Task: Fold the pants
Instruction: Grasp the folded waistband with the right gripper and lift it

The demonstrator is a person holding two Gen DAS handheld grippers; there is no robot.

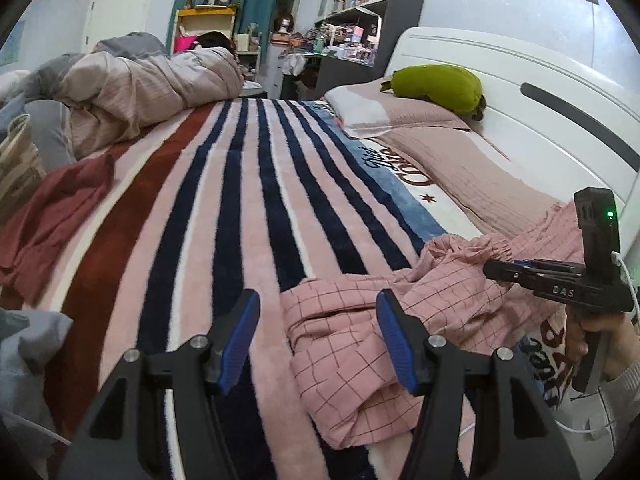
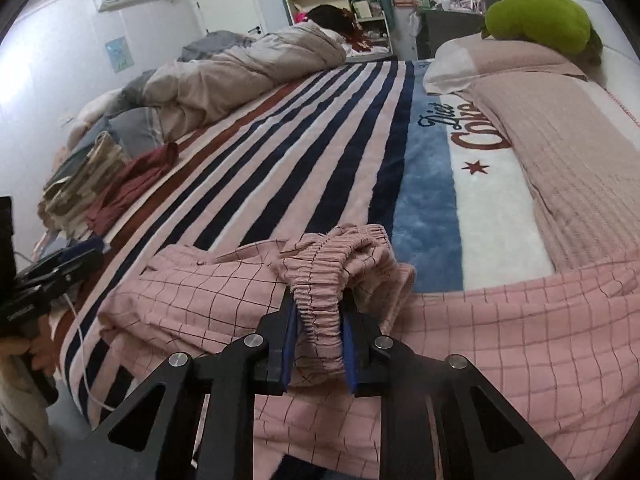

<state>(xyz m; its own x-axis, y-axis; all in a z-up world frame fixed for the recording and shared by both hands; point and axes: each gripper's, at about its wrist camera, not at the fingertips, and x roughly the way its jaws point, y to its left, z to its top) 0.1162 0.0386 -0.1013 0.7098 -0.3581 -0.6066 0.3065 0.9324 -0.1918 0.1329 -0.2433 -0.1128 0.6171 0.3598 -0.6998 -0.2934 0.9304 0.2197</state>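
Bed [image 1: 224, 208] under a striped blanket [image 2: 320, 140] carries everything here, so you work on a soft, yielding base and the fabric will drag instead of sliding. Take the pink checked pants [image 1: 344, 336] as your landmark: they lie crumpled at the bed's near edge, waistband [image 2: 320, 296] toward the headboard [image 1: 520, 112], legs bunched toward you.

Your right claw [image 2: 318, 340] is clenched on the gathered elastic waistband, lifting that end so the cloth can be pulled flat; judging by the wrinkles, the folding proper has not begun. Your left claw [image 1: 316, 344] is released, its blue pads spread and hovering just above the near, bunched part of the pants, touching nothing that I can see. It looks poised to take a second hold so the garment can be tensioned between both hands.

Beyond the pants, across the blanket, a rumpled duvet [image 1: 152, 92] fills the far side. Beside the pants, toward the headboard, a pink ribbed cover [image 2: 580, 152] and pillow [image 1: 380, 108] with a green plush [image 1: 436, 86] crowd the spreading room. Well apart on the left sit a red garment [image 1: 52, 216] and a folded pile [image 2: 80, 184]. Near the bed edge a white cable [image 2: 82, 328] trails; mind that it could snag.
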